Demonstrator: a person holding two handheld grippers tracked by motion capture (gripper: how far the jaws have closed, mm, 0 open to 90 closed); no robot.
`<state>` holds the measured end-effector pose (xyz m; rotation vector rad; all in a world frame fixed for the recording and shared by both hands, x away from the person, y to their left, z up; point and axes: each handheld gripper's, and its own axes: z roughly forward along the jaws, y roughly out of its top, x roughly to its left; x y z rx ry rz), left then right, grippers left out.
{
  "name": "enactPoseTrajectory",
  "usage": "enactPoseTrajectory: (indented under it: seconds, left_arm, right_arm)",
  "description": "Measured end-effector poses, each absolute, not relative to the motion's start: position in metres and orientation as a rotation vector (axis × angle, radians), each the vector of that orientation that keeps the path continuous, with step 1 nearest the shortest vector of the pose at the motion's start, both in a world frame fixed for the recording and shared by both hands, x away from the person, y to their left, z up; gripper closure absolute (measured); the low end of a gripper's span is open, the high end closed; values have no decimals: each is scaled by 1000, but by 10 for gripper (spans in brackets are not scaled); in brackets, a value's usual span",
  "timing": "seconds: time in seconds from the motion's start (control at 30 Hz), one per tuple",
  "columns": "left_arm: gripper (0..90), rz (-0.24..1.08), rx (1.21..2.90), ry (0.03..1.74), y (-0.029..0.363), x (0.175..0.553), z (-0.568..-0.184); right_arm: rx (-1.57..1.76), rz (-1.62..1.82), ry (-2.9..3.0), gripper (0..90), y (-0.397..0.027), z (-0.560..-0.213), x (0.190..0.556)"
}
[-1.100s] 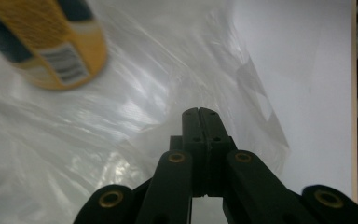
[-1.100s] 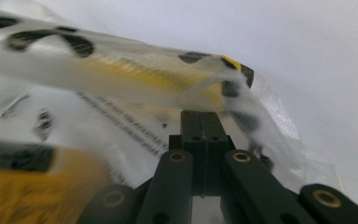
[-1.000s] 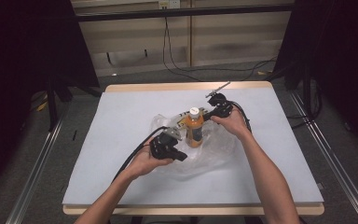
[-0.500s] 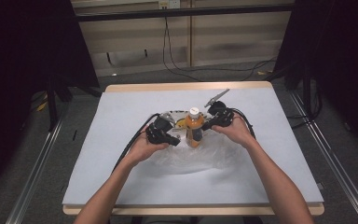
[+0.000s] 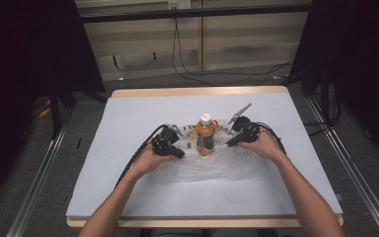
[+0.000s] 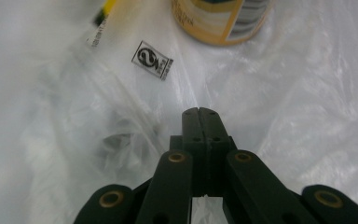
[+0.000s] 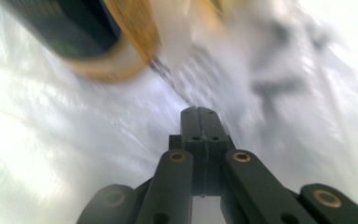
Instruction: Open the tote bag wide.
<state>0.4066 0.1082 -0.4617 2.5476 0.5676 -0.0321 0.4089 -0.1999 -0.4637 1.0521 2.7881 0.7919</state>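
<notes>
An orange drink bottle with a white cap stands upright on a crumpled clear plastic bag in the middle of the table. My left gripper lies low on the bag just left of the bottle, jaws shut. My right gripper sits on the bag at the bottle's right, also shut. The left gripper view has the closed tips over the film, with the bottle's base ahead. The right gripper view is blurred: closed tips and the bottle's base. Whether either gripper pinches the film I cannot tell.
The table is covered in white with a wooden rim. A printed recycling label and a yellow item show inside the bag behind the bottle. Black cables trail from both grippers. Dark curtains stand on either side.
The left hand has moved up the table to the bottle's left side. The right hand has come nearer and lower at the bottle's right. The bottle has stayed in place.
</notes>
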Motion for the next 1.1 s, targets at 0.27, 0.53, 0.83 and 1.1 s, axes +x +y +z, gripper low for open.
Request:
enactPoseTrajectory:
  seconds: [0.27, 0.53, 0.83, 1.1]
  left_arm:
    - [900, -37, 2526, 592, 117, 406, -463]
    - [900, -3, 2511, 626, 113, 401, -463]
    - [900, 0, 2513, 596, 112, 408, -464]
    - [900, -16, 2535, 509, 97, 393, -463]
  right_arm:
    - [1055, 820, 2797, 900, -233, -464, 391]
    - [1032, 712, 2805, 900, -246, -460, 378]
    - [1164, 885, 2679, 900, -224, -469, 418]
    - [1195, 918, 2528, 900, -202, -475, 437]
